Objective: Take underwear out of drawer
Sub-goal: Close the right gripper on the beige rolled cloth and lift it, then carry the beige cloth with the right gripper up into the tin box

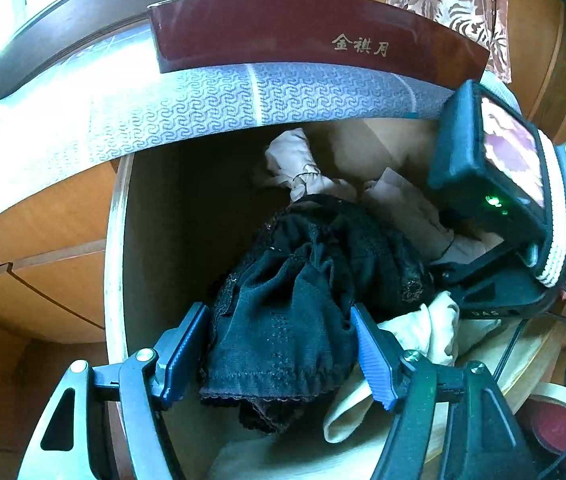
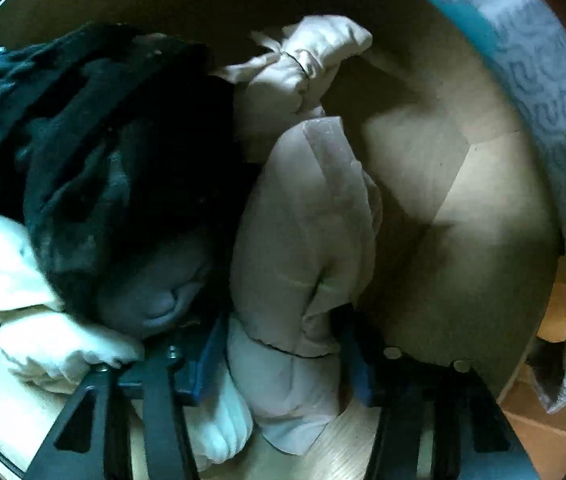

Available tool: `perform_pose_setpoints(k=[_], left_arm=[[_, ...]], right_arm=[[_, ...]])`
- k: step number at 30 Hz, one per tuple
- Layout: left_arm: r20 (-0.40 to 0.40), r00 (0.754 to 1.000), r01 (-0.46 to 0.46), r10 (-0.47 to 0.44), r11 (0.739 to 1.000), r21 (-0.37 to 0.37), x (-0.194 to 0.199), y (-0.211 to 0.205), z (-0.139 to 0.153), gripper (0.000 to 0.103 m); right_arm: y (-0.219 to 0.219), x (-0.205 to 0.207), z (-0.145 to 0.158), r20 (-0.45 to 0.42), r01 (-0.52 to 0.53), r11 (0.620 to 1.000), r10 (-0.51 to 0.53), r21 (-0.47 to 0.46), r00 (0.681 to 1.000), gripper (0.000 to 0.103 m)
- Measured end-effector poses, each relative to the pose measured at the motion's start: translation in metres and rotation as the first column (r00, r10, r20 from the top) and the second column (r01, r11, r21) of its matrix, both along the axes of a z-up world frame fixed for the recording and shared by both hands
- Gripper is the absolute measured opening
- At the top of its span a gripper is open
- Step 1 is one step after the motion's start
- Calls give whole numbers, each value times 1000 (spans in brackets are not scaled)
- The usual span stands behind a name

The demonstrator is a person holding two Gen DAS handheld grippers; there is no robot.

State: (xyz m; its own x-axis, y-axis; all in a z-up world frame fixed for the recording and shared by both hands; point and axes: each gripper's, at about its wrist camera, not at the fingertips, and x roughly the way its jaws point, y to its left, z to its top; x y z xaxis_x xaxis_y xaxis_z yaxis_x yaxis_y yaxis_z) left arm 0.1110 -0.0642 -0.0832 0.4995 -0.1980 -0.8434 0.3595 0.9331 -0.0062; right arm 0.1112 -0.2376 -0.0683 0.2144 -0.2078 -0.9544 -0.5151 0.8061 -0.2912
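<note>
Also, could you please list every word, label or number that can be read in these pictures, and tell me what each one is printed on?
"金祺月": gold characters on the dark red glossy box lying on the patterned blue-grey cloth above the open wooden drawer.
Pale lettering on the black base of the right claw: too small and blurred to read.
Right wrist view: no text visible.

black underwear [image 1: 295, 312]: matt cloth, lace trim | beige garment [image 2: 307, 240]: soft matt cloth | drawer [image 1: 151, 240]: smooth pale wood | fingers [image 1: 371, 356]: ribbed blue plastic | red box [image 1: 303, 32]: glossy card | mat [image 1: 203, 104]: woven, patterned
</note>
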Motion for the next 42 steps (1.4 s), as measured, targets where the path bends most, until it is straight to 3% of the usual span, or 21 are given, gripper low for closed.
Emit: perform_pose_setpoints(k=[6, 13, 19, 24, 30, 38, 42], left_arm=[[-3, 1000, 13, -13, 1000, -3, 0, 0, 1, 71], [-8, 1000, 16, -16, 1000, 6, 1, -2, 0, 72], [-9, 1000, 10, -10, 1000, 4, 2, -2, 0, 71], [-11, 1000, 12, -12, 1000, 9, 2, -1, -1, 71], [-16, 1000, 17, -17, 1000, 19, 2, -1, -2, 71], [-17, 1000, 18, -17, 1000, 17, 2, -1, -2, 71], [-17, 1000, 18, -18, 1000, 16, 2, -1, -1, 71]], right_arm=[[-15, -28, 31, 97, 76, 983, -93, 164, 991, 43], [-34, -75, 85, 236, 106, 938, -191, 330, 953, 43], [-48, -78, 107, 266, 133, 878, -278, 459, 923, 43], [-49, -101, 124, 297, 113, 846, -303, 521, 905, 43], [-64, -107, 164, 307, 91, 813, -318, 575, 897, 41], [-46, -65, 152, 253, 85, 765, -312, 638, 916, 39], [-23, -58, 121, 181, 104, 813, -249, 572, 951, 39]])
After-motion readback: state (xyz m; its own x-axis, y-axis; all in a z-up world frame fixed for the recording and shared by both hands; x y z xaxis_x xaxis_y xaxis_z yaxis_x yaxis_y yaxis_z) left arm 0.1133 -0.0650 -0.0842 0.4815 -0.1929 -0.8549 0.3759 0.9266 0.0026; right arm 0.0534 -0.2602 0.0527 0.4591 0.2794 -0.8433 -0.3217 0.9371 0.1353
